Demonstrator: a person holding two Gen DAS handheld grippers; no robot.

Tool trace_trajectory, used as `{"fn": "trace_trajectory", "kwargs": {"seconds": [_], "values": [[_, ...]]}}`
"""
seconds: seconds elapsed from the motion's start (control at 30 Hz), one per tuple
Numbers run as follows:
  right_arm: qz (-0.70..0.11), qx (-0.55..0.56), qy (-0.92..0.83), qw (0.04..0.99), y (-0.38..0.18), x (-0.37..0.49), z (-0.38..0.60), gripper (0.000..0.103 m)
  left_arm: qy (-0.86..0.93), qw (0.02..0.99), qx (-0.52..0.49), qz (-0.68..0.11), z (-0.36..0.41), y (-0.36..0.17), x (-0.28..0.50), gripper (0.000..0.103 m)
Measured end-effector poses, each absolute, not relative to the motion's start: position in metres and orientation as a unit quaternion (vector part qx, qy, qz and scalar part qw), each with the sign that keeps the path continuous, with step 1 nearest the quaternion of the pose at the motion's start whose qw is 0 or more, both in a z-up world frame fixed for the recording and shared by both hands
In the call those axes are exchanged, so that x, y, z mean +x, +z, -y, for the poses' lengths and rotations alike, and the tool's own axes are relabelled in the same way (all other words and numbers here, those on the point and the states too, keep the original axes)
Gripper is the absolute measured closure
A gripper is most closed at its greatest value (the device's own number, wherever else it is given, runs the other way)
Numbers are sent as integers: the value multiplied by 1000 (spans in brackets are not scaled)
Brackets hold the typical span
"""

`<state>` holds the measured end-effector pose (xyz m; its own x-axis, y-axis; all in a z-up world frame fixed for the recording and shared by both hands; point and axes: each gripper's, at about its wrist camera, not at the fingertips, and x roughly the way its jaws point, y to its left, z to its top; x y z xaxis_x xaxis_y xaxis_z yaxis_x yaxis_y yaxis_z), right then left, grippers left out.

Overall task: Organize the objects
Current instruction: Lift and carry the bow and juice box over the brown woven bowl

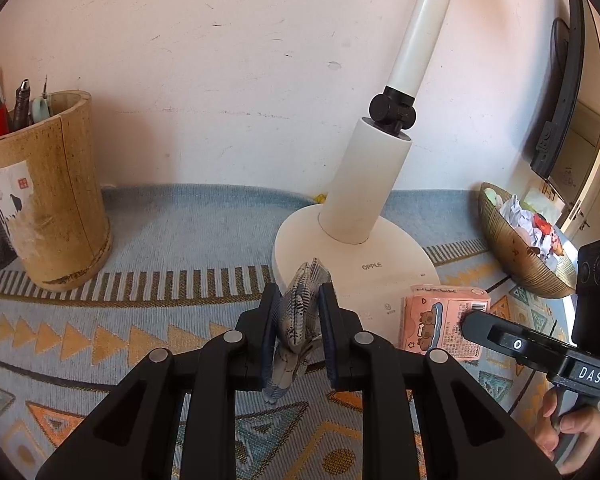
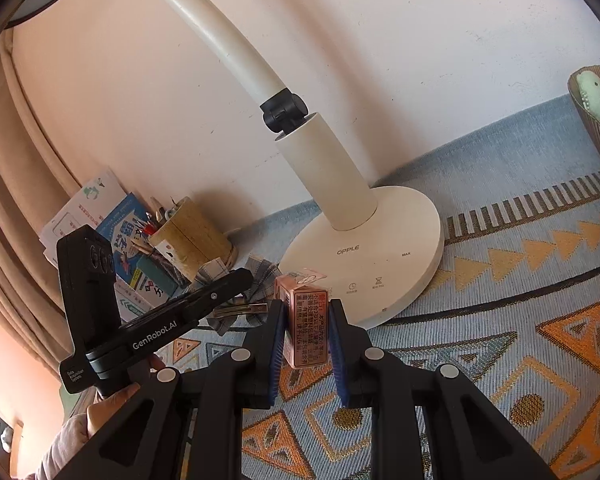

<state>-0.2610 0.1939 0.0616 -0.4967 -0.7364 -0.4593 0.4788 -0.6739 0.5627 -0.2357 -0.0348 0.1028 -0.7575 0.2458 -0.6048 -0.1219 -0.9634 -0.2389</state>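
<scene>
Left wrist view. The left gripper [image 1: 300, 320] is clenched on a grey-and-white plaid fabric hair bow [image 1: 302, 308], held edge-up just in front of the round base of the white plastic desk lamp [image 1: 356, 252]. A pink plastic-wrapped tissue packet with a cartoon print [image 1: 444, 320] is seen at the lamp base's front right edge, met there by the tip of the other tool. A tall cork-brown cylindrical pen holder [image 1: 48, 200] stands well left of the lamp; a ribbed gold bowl of small oddments [image 1: 516, 248] sits to the lamp's right. Judged: a drop spot is best chosen first, and the soft bow kept pinched at its middle so it is not let slip.

Right wrist view. The right gripper [image 2: 306, 332] is closed on the tissue packet [image 2: 306, 320], gripped on its two narrow sides, in front of the lamp base [image 2: 360, 256]. Whether the packet is clear of the cloth cannot be told. Judged: the pinch should be kept light, the pack being soft, and it should be carried level to its place.

Surface and room. A woven blue cloth with orange triangle pattern [image 2: 520, 280] covers the tabletop under the lamp. A scuffed pale wall [image 2: 380, 60] rises behind it. Booklets [image 2: 112, 216] lean left of the lamp, beside a beige curtain [image 2: 4, 200].
</scene>
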Motion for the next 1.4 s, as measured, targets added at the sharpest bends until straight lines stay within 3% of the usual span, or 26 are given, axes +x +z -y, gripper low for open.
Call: {"fn": "trace_trajectory", "kwargs": {"seconds": [0.47,0.83,1.0,1.4], "values": [[214,350,-841,353,59,-265,-205,82,946,115,-290,87,32,113,-222,94],[214,353,-838,357,58,-266,-205,82,913,141,-378,53,20,93,-233,93],[218,351,-838,356,58,-266,-207,82,920,134,-366,37,16,96,-227,97],[206,323,-843,379,76,-255,-202,82,927,131,-331,115,47,130,-215,97]]}}
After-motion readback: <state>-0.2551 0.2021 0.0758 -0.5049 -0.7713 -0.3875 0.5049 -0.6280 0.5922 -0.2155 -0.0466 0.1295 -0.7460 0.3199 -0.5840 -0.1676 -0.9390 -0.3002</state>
